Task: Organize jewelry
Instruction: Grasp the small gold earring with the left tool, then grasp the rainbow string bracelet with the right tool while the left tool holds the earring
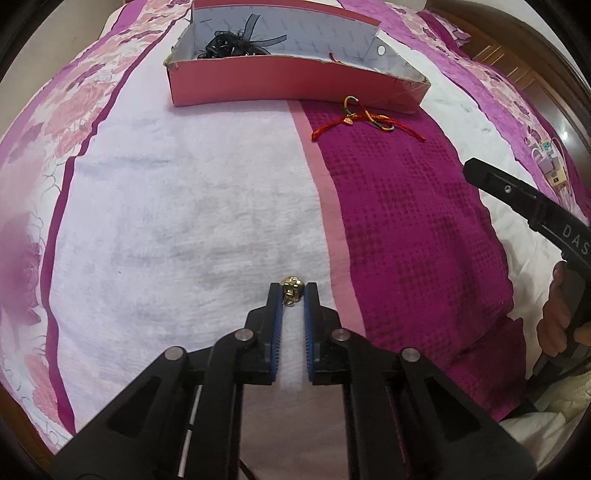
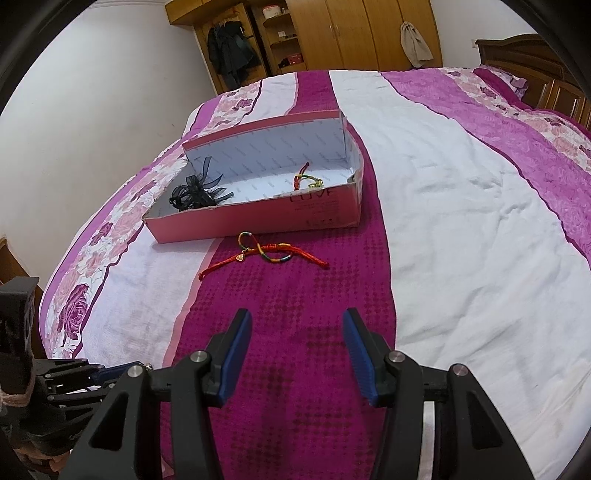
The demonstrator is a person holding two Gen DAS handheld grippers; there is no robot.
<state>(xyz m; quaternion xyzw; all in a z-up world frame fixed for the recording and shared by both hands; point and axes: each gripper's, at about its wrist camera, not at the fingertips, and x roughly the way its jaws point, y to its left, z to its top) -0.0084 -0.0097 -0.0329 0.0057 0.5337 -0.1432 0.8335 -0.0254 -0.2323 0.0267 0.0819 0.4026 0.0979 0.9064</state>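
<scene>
A small gold jewelry piece [image 1: 293, 287] lies on the white band of the bedspread, and my left gripper [image 1: 293, 295] is shut on it with its blue pads at either side. Red and multicoloured cord bracelets [image 1: 364, 120] [image 2: 266, 254] lie tangled on the magenta band in front of the pink box [image 1: 295, 85] [image 2: 258, 218]. Inside the box are a black ribbon hair piece [image 2: 195, 192] and another cord bracelet [image 2: 308, 180]. My right gripper [image 2: 297, 328] stands open above the magenta band, well short of the bracelets, with nothing between its fingers.
The bed's left edge drops off beyond the floral border [image 2: 92, 266]. A wooden wardrobe [image 2: 332, 33] and a headboard [image 2: 535, 62] stand behind. A small pastel trinket [image 1: 550, 162] lies on the far right of the bedspread. The right tool's black body [image 1: 517, 195] reaches in from the right.
</scene>
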